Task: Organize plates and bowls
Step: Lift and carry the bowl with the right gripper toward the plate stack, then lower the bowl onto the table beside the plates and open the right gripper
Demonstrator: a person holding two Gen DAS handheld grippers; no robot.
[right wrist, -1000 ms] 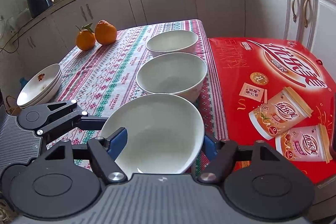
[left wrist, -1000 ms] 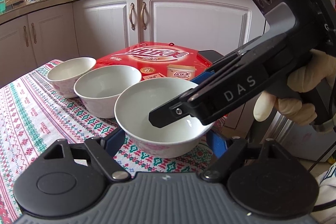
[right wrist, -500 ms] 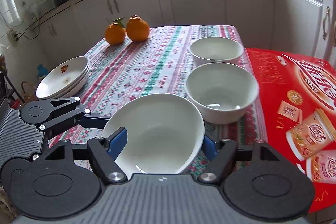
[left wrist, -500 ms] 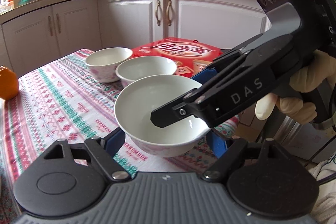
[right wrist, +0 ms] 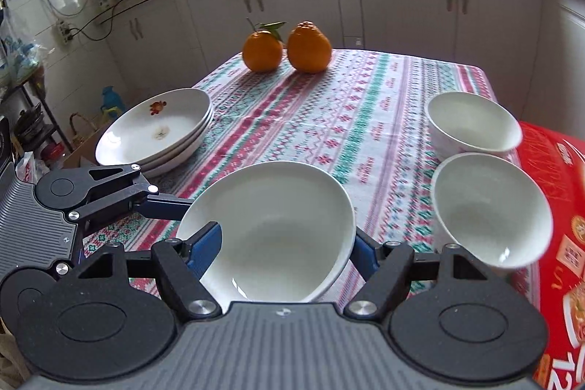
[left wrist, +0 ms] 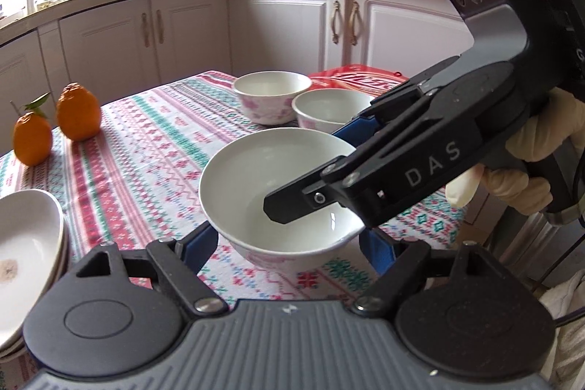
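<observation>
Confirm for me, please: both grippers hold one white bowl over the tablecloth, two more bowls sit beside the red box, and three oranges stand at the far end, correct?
Not quite: there are two oranges, not three, as the right wrist view shows. The rest holds: the left gripper and the right gripper both grip the white bowl over the tablecloth, and two more bowls sit beside the red box.

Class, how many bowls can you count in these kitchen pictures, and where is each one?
3. One bowl is held between both hand-held grippers over the table; a second bowl sits right of it beside the red box; the third bowl sits just behind that.
</observation>
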